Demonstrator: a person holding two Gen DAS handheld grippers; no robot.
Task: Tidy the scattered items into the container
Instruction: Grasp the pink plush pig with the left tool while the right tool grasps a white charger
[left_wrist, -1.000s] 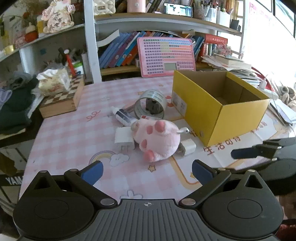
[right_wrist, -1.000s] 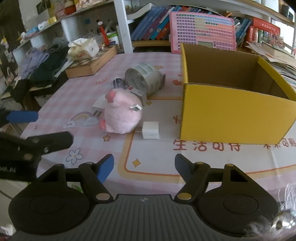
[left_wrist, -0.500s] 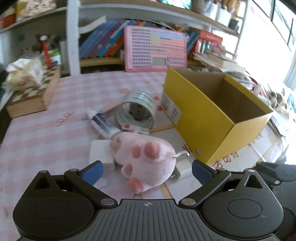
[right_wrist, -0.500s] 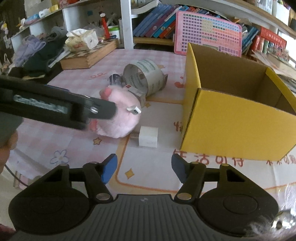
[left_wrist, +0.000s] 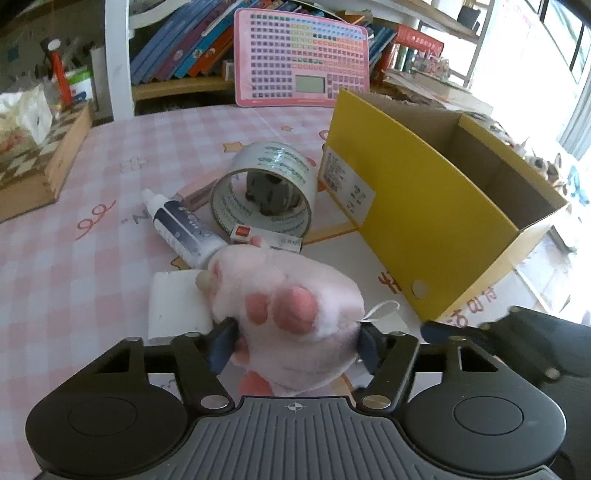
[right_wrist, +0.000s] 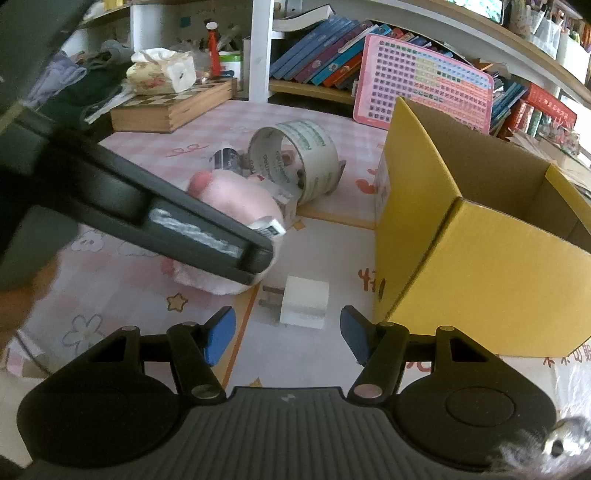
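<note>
My left gripper (left_wrist: 295, 341) has its blue pads pressed against both sides of the pink plush paw (left_wrist: 291, 295), which still rests on the table. Beside the paw lie a white charger block (left_wrist: 173, 306), a tube (left_wrist: 184, 229), a small eraser box (left_wrist: 266, 238) and a tape roll (left_wrist: 262, 188). The open yellow box (left_wrist: 417, 206) stands to the right. My right gripper (right_wrist: 288, 334) is open, just short of a second white charger (right_wrist: 304, 301). The left gripper's body (right_wrist: 147, 210) crosses the right wrist view over the plush (right_wrist: 236, 203).
A wooden chessboard box (left_wrist: 40, 162) with a tissue pack sits at the table's left. A pink keyboard toy (left_wrist: 301, 59) leans against the bookshelf behind. Papers and books crowd the far right beyond the yellow box (right_wrist: 476, 236).
My left gripper moved forward over the plush paw and closed its fingers on it. My right gripper moved closer to the white charger and stayed open.
</note>
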